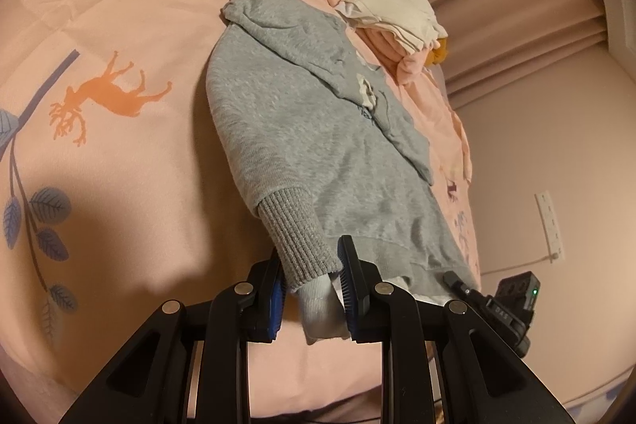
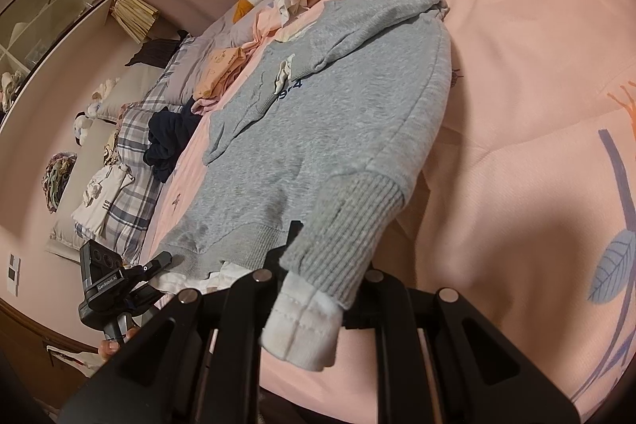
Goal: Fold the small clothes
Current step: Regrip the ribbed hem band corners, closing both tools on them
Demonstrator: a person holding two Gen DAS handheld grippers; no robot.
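Left gripper (image 1: 312, 253) has its blue pads pressed onto either side of the ribbed cuff (image 1: 298, 237) of the small grey fleece sweatshirt (image 1: 298, 114). The sweatshirt lies flat on the pink animal-print duvet cover (image 1: 139, 26), with its other sleeve already crossed over the chest. My right gripper (image 2: 330, 257) is buried under a ribbed cuff with a white inner cuff (image 2: 302, 320) draped over it, so I cannot tell how its jaws stand.

My worry is the grip. I hold only the cuff end, and the white inner cuff pokes out past the pads. A quick pull could slide that layer out or let the ribbing slip free. Lifting too low would likely drag the whole body across the duvet and undo the crossed sleeve. The white underlayer at the hem could also bunch.

Dark print on the chest (image 2: 292, 91) reads "9-4", with the rest hidden by a fold. A black housing (image 2: 99, 277) near the hem says "GenRobot AI". In the left view a black clamp (image 1: 500, 311) shows "DAS". The print on the white garment (image 2: 107, 203) over on the plaid pillow is too small to read.
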